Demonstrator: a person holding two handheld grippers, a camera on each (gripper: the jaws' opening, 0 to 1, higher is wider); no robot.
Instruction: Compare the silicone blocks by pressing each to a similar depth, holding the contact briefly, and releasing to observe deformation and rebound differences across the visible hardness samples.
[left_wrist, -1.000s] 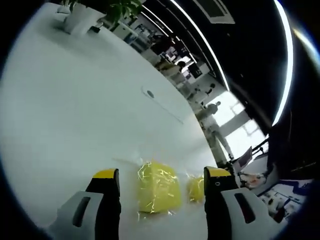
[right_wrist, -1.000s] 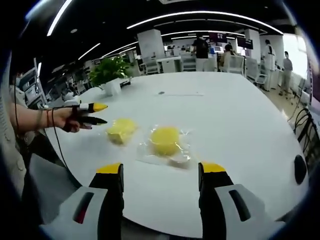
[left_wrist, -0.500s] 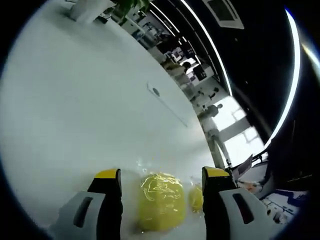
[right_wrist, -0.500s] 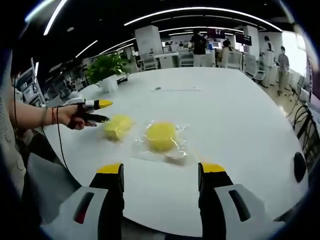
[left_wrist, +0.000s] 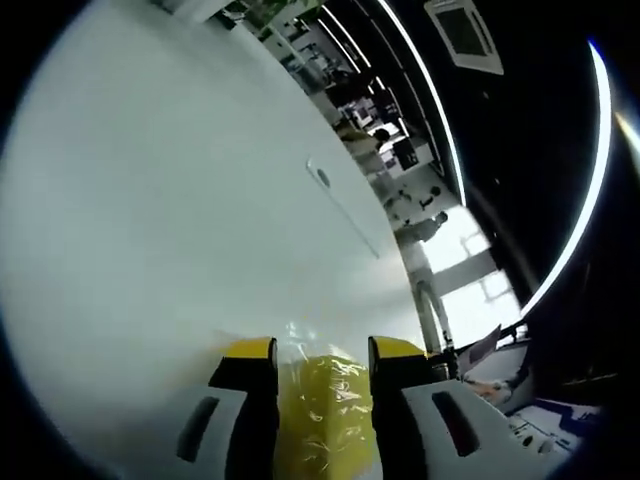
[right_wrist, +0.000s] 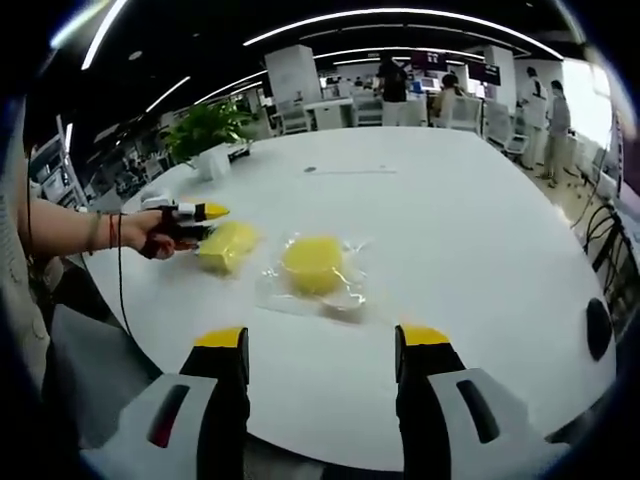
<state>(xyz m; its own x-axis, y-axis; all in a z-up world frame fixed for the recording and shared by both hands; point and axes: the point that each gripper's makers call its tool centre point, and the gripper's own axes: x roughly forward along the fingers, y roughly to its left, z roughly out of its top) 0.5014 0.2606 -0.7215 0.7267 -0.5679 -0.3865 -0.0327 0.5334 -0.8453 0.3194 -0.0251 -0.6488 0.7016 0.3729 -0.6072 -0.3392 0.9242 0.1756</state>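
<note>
Narrowed since before, left hand-held gripper (left_wrist: 320, 352) squeezes one of two yellow blocks (right_wrist: 226, 246).

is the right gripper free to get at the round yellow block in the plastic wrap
Probably yes. The right gripper is open and empty, the round yellow block lies straight ahead on the white table with nothing between them, and the left gripper is busy at the other block.

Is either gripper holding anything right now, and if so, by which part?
The left gripper pinches the plastic-wrapped yellow silicone block by its two opposite sides. The right gripper holds nothing.
</note>
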